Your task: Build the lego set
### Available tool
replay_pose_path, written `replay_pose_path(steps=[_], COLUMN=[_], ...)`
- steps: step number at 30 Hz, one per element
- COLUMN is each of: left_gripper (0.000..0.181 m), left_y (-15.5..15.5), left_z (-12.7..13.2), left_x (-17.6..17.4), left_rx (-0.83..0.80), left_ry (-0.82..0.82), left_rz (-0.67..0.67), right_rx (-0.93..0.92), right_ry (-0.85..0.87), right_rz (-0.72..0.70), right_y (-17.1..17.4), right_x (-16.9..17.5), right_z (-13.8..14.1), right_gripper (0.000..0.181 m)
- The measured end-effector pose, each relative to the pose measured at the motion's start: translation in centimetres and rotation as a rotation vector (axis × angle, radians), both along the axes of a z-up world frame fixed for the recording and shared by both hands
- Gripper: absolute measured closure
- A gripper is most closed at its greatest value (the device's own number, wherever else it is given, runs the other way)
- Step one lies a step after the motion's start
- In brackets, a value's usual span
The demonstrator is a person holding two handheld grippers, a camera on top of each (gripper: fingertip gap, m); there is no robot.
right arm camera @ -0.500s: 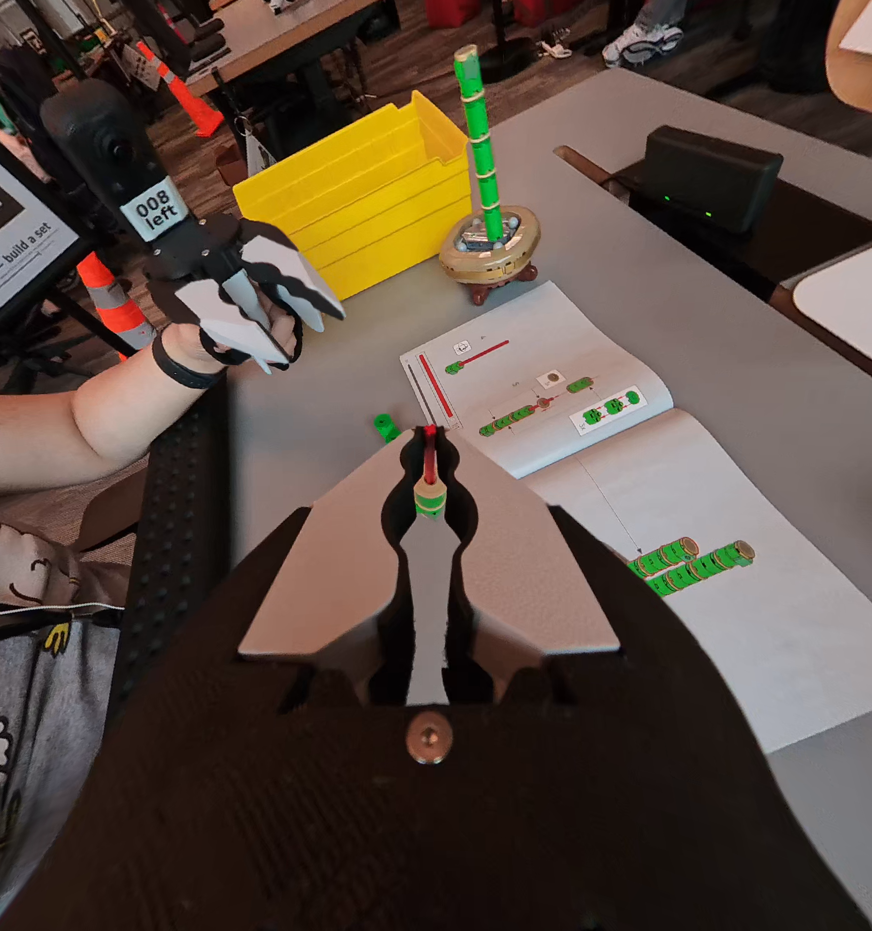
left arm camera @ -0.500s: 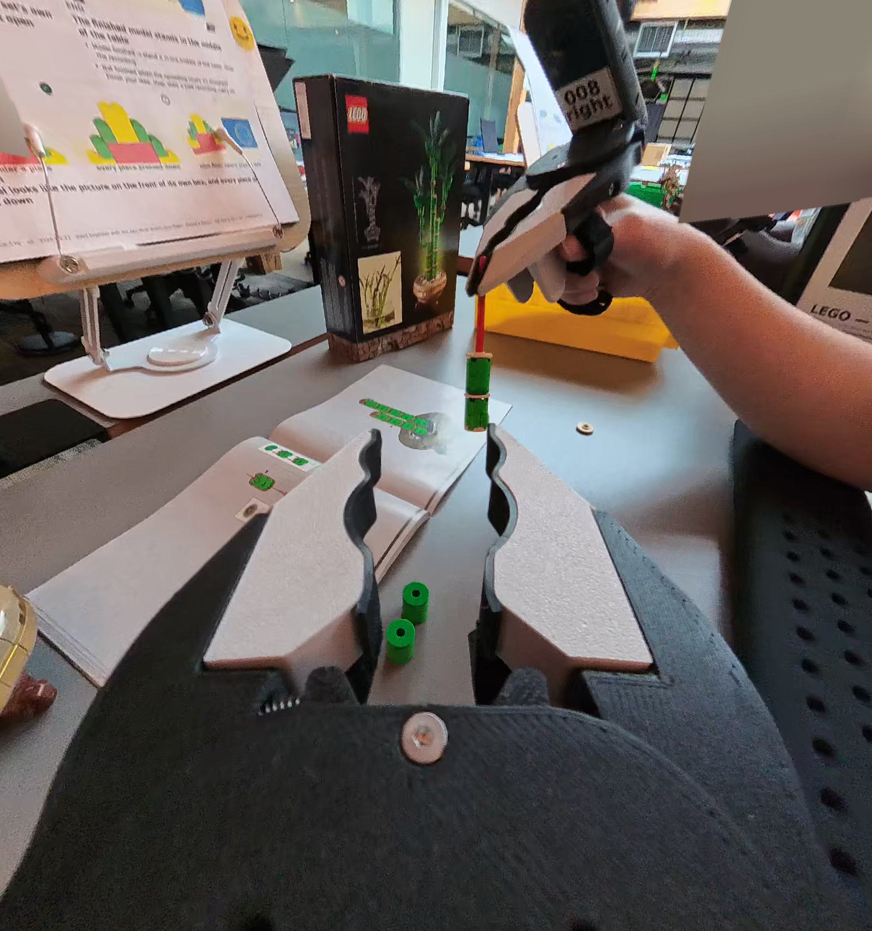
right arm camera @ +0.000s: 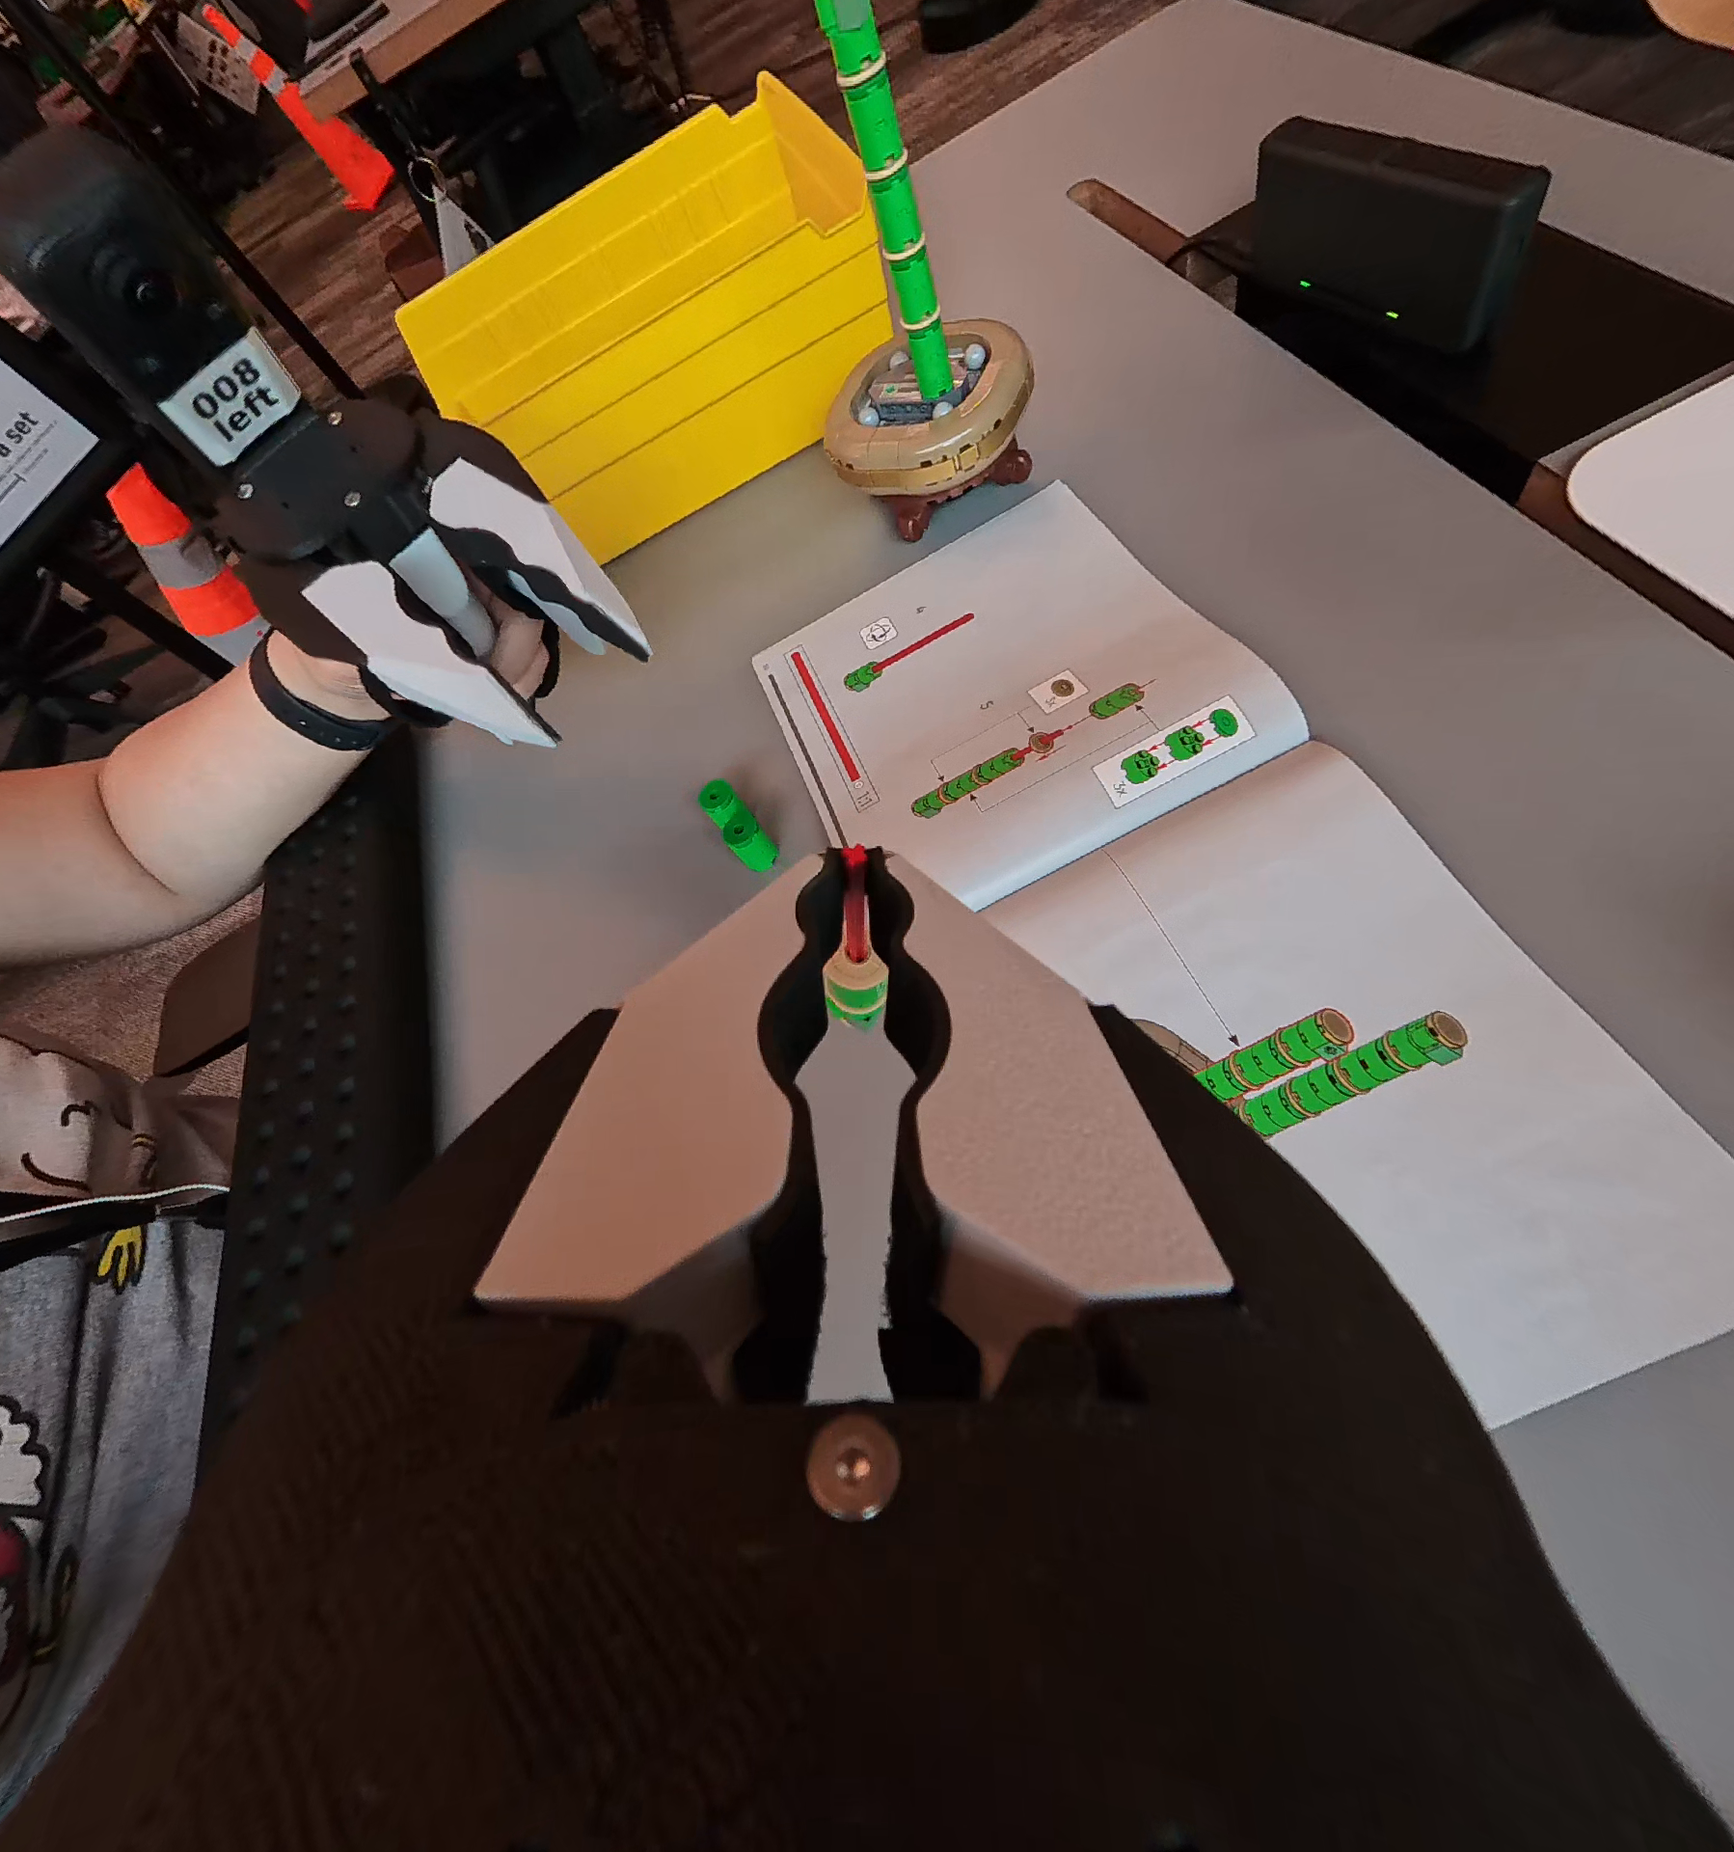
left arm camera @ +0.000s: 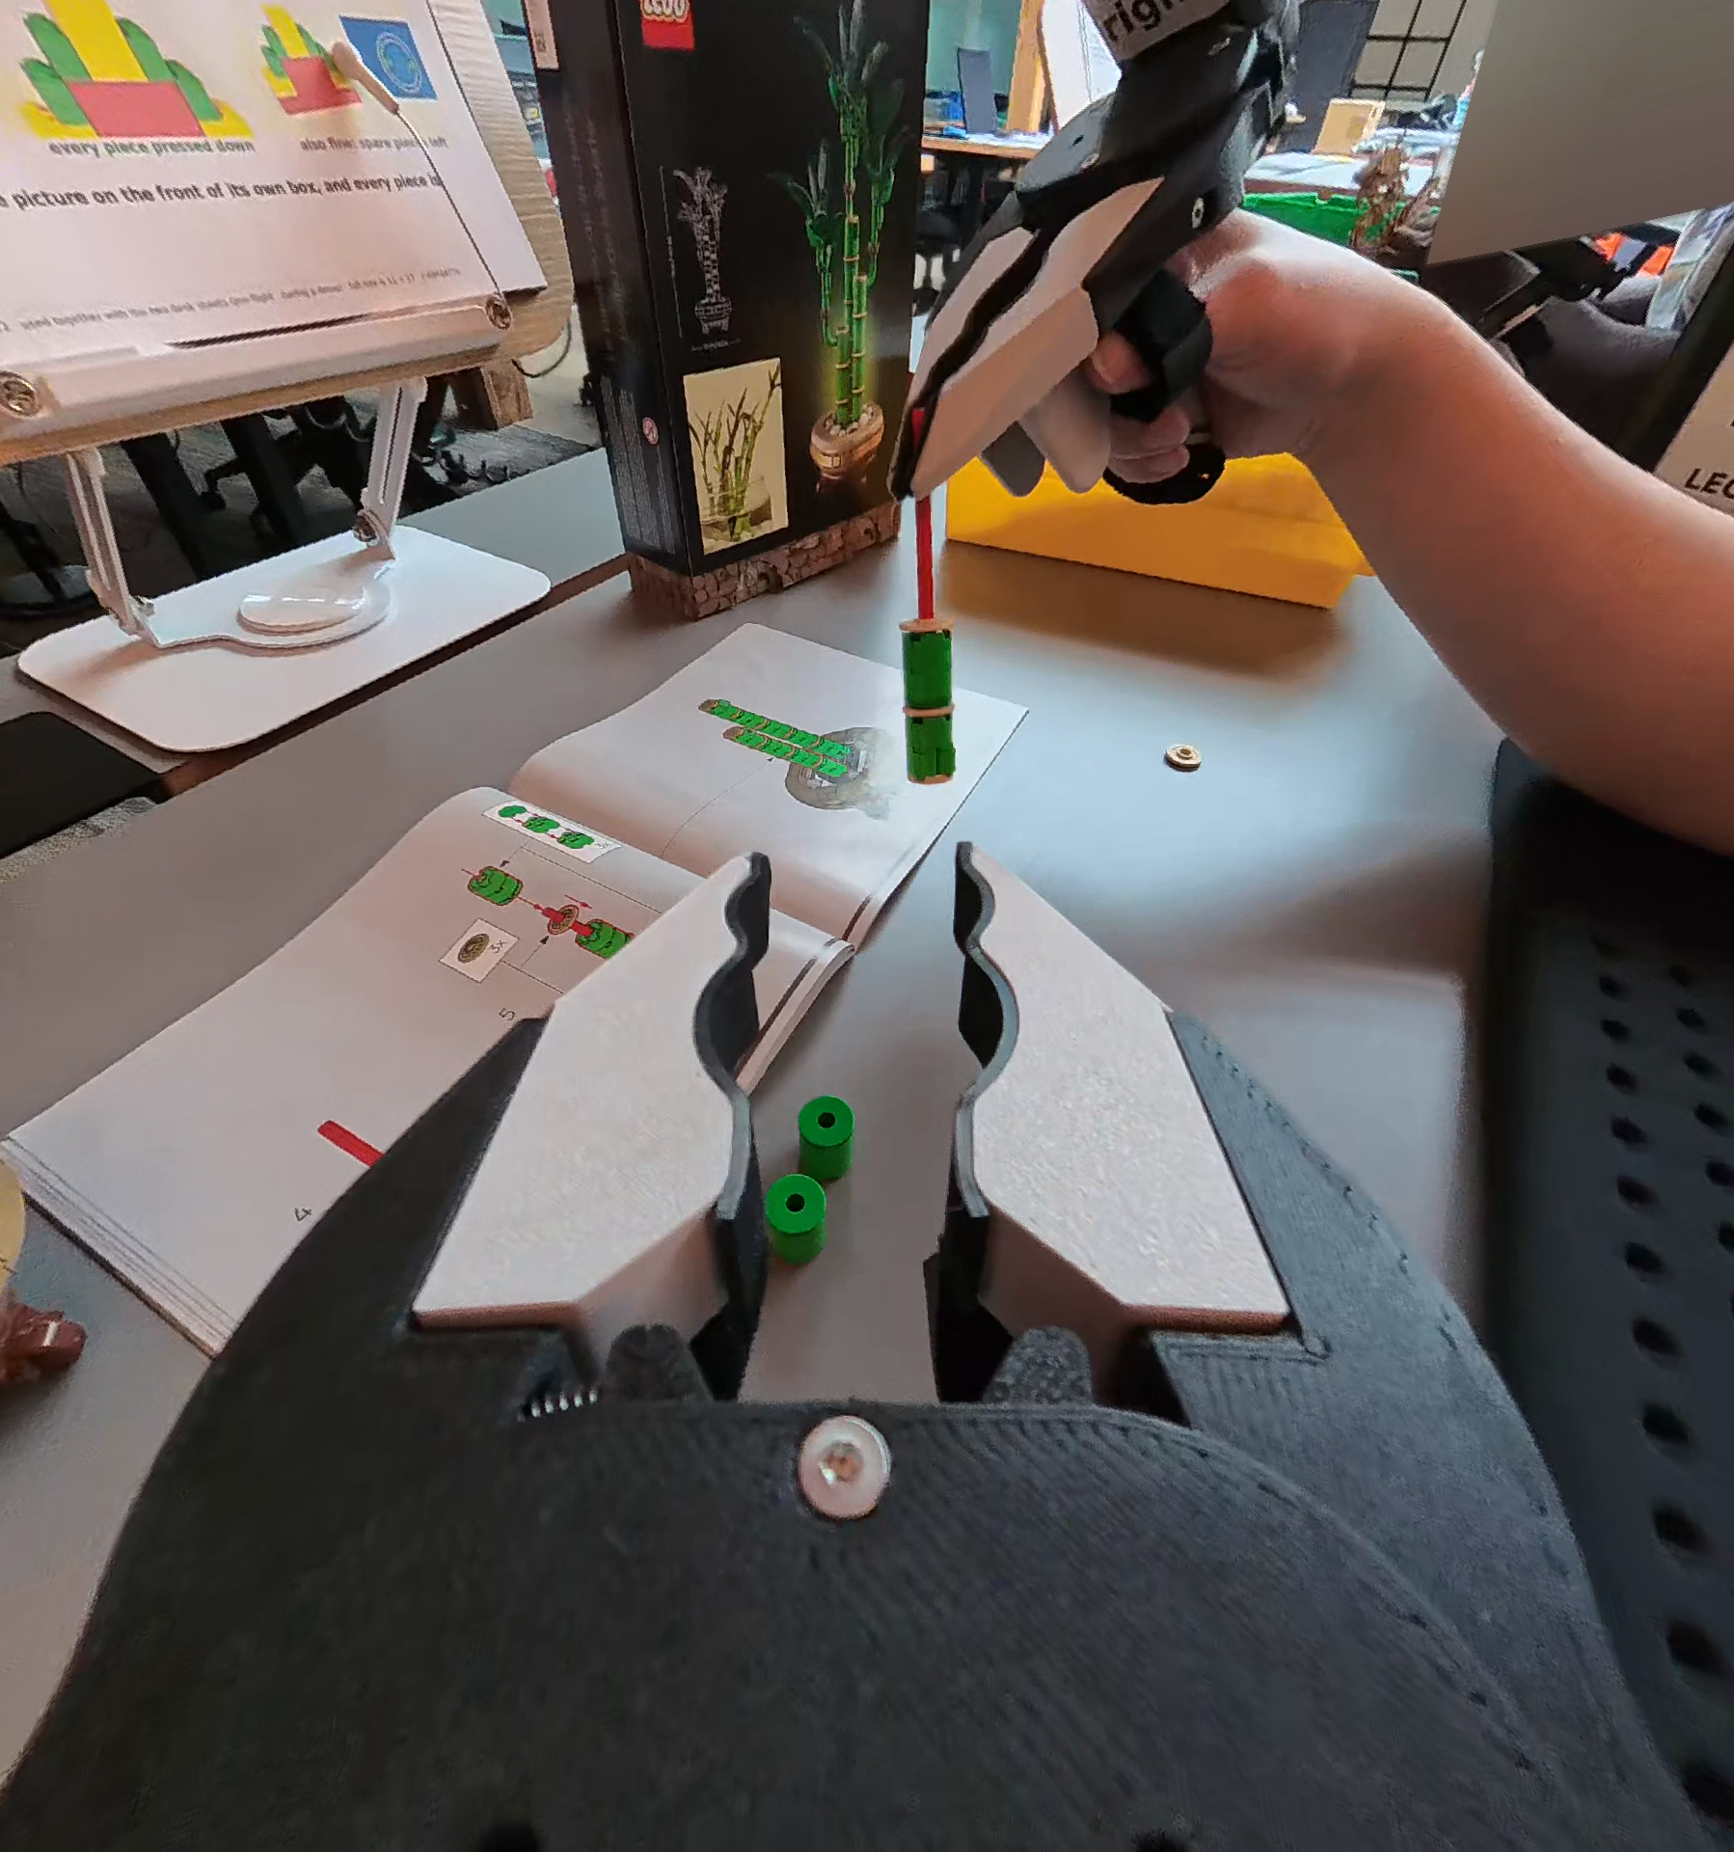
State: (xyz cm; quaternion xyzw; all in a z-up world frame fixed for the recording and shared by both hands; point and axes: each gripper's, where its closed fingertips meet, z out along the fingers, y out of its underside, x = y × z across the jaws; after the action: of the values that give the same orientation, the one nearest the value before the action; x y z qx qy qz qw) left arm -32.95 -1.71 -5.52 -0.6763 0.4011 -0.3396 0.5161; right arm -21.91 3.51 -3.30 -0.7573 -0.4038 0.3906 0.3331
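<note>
Grey table (right arm camera: 1194,331) ran wide, with bare surface around the open instruction booklet (right arm camera: 1344,1002); a perforated black mat (left arm camera: 1665,1152) lay along the near edge, and a yellow bin (right arm camera: 663,301) and the set's box (left arm camera: 743,301) stood at the far side, beside a white document stand (left arm camera: 282,621). Partly built model, a tan pot (right arm camera: 928,421) with one green stalk (right arm camera: 893,190) upright in it, stood just beside the bin; the stalk's top was cut off by the frame. Right gripper (right arm camera: 853,857) had its jaws clamped on a red axle (left arm camera: 924,561), which hung upright above the booklet's far page with green segments (left arm camera: 927,702) stacked at its lower end, clear of the table. Left gripper (left arm camera: 861,872) hovered with jaws apart, holding nothing; two loose green cylinders (left arm camera: 811,1178) lay on the table between its fingers, touching neither. A small tan ring (left arm camera: 1183,757) lay alone on open table to the right. Background beyond the table was too cluttered to make out.
</note>
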Motion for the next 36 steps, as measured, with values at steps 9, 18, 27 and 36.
replay_pose_path(steps=[9, 18, 27, 36], left_gripper=[0.145, 0.148, 0.151, 0.153], left_y=[0.3, 1.0, 1.4, 1.4], left_z=[-1.4, -1.1, -0.5, -0.6], left_x=[0.2, -0.9, -1.6, -1.7], left_rx=[-0.022, -0.026, -0.033, -0.033], left_ry=[0.053, 0.036, 0.003, 0.010], left_rz=[-0.004, 0.027, 0.051, 0.057], right_rx=[-0.030, 0.001, -0.019, -0.040], right_ry=[0.002, -0.010, -0.018, -0.049], right_rz=[0.026, 0.050, 0.092, 0.150], right_y=[-0.5, -1.2, -2.0, -3.1], right_x=[-0.1, -0.5, -1.6, -3.4], right_z=[0.1, 1.1, 0.6, -0.6], right_gripper=[0.179, 0.179, 0.179, 0.178])
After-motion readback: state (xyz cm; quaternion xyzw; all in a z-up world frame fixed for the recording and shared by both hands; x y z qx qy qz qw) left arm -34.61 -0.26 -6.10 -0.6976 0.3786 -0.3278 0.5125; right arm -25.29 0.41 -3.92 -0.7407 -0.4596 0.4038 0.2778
